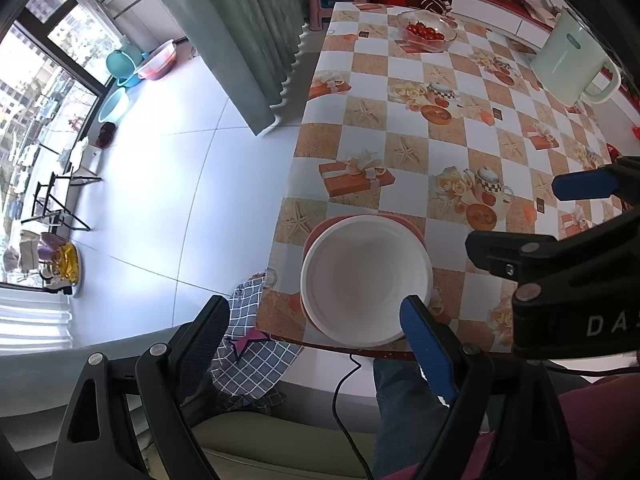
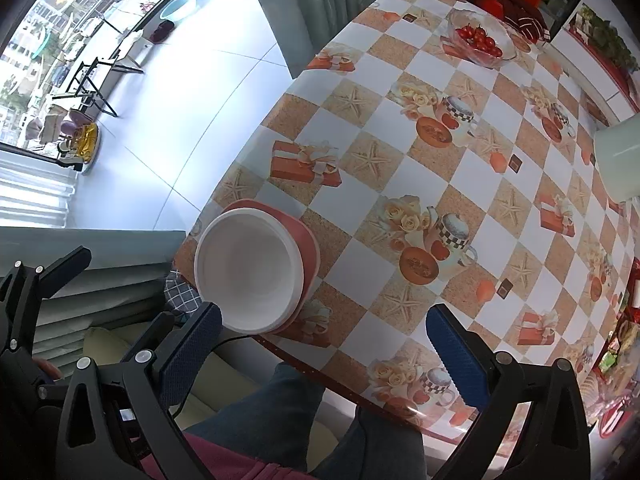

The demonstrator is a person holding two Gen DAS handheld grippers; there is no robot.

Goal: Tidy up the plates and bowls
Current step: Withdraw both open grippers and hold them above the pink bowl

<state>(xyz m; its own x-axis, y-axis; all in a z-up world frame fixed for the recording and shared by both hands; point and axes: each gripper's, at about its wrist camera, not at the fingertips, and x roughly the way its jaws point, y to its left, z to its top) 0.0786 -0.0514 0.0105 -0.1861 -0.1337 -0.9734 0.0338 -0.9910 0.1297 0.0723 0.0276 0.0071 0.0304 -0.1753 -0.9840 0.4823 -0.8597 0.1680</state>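
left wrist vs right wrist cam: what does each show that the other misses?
Left wrist only: the whole pale green jug with its handle, and the right gripper coming in from the right edge, jaws apart.

Right wrist only: colourful packets at the table's right edge; the jug shows only as a cropped pale edge, and the left gripper sits at the left edge.

Both: the white bowl nested in the pink bowl near the table's front edge, the glass dish of tomatoes at the far end, the checked tablecloth. Both grippers are open and empty.
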